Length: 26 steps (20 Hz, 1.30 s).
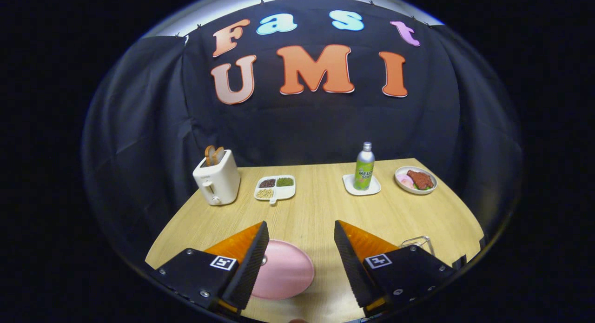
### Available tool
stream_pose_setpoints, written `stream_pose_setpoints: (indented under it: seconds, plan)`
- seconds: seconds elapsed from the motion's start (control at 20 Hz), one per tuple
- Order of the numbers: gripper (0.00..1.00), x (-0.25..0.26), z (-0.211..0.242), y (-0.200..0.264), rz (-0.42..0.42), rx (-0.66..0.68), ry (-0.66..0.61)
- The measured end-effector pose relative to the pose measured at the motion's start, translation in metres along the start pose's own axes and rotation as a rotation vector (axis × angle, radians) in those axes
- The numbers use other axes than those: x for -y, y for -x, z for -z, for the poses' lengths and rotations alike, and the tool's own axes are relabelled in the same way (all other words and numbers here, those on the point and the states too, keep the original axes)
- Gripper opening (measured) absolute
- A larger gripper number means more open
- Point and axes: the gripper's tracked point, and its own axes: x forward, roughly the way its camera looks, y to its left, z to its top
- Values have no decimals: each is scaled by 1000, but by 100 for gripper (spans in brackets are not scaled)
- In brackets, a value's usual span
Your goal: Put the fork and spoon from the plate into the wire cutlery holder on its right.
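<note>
Gripper (301, 248) fingers were wide apart, holding nothing. Pink plate (288, 272) lay on table (320, 211) between fingers, partly behind left finger. Wire cutlery holder (418, 242) peeked out behind right finger. Fork, spoon: could not tell. Far off stood toaster (216, 178), snack tray (275, 187), green bottle (364, 168), food bowl (415, 180).
</note>
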Motion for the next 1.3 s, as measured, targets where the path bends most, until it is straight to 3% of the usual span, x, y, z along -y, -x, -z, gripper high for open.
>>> stream_pose_setpoints:
  seconds: [0.3, 0.85, 0.95, 1.3]
  plan:
    - [90, -49, 60, -19, -69, -131, 33]
    - [89, -73, 164, -60, -58, -389, 39]
    - [83, -76, 180, -63, -56, -452, 30]
    - [43, -84, 205, -62, -72, -611, 34]
